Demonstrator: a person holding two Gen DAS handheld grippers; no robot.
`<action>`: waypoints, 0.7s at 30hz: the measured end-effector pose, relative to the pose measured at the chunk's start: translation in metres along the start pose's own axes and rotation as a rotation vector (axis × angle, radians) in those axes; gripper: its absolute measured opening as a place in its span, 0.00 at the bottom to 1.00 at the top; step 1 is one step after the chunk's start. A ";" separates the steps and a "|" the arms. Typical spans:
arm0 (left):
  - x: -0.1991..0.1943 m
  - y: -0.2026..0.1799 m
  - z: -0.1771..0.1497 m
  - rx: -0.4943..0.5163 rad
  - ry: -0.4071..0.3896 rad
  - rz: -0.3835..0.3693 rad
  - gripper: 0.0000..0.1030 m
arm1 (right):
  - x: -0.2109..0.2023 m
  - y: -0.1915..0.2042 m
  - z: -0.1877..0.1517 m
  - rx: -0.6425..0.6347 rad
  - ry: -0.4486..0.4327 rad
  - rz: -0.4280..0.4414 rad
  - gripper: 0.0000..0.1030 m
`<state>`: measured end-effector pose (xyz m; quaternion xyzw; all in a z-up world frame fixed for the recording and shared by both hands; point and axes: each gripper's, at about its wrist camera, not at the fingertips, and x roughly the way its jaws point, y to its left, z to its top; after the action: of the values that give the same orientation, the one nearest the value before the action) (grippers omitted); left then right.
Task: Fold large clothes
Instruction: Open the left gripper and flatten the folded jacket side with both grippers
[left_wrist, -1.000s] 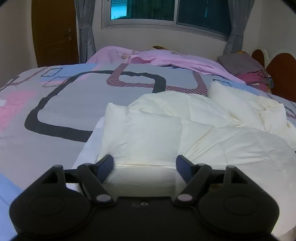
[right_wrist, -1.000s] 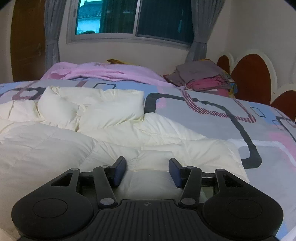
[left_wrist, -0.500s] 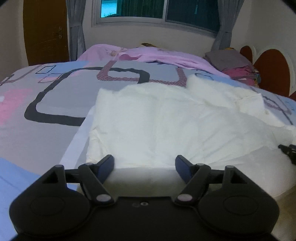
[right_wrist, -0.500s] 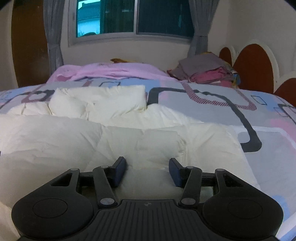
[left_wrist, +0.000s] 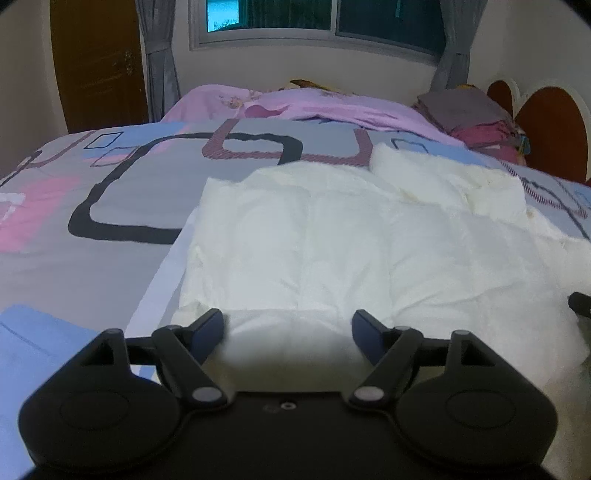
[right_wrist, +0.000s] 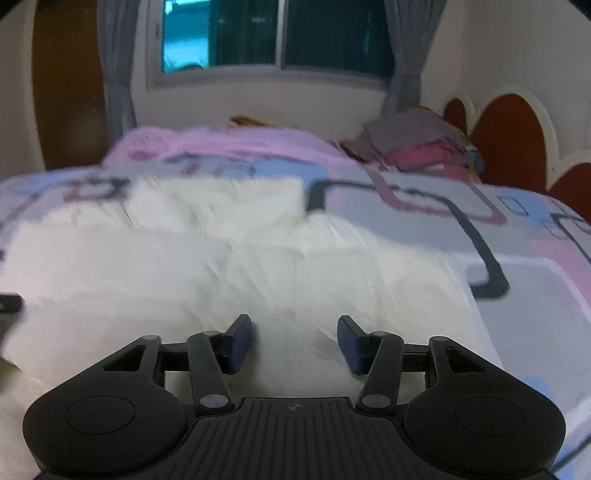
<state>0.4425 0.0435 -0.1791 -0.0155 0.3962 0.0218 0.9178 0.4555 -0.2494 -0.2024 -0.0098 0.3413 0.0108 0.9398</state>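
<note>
**Cream padded garment gripped at its near edge, open bedspread on both sides**

The patterned bedspread lies bare left of the garment's left edge, and bare again right of it in the right wrist view. Pink bedding and a stack of folded clothes sit well beyond. The cream padded garment lies spread on the bed, puffy and creased. The left gripper and right gripper each clamp bunched near-edge fabric

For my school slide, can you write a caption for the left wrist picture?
Left gripper reaching over a puffy white jacket spread on a patterned bedspread.
</note>
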 end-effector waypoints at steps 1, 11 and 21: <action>0.001 0.001 -0.001 -0.001 0.004 0.001 0.75 | 0.002 -0.003 -0.001 0.011 0.007 0.001 0.49; 0.011 -0.002 -0.003 0.010 0.024 0.033 0.81 | 0.015 -0.003 -0.006 -0.002 0.057 0.003 0.49; 0.001 -0.010 0.003 0.008 0.050 0.089 0.81 | 0.016 -0.009 0.013 -0.038 0.131 0.052 0.50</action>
<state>0.4461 0.0333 -0.1781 0.0051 0.4193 0.0608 0.9058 0.4762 -0.2582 -0.2025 -0.0192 0.4020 0.0411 0.9145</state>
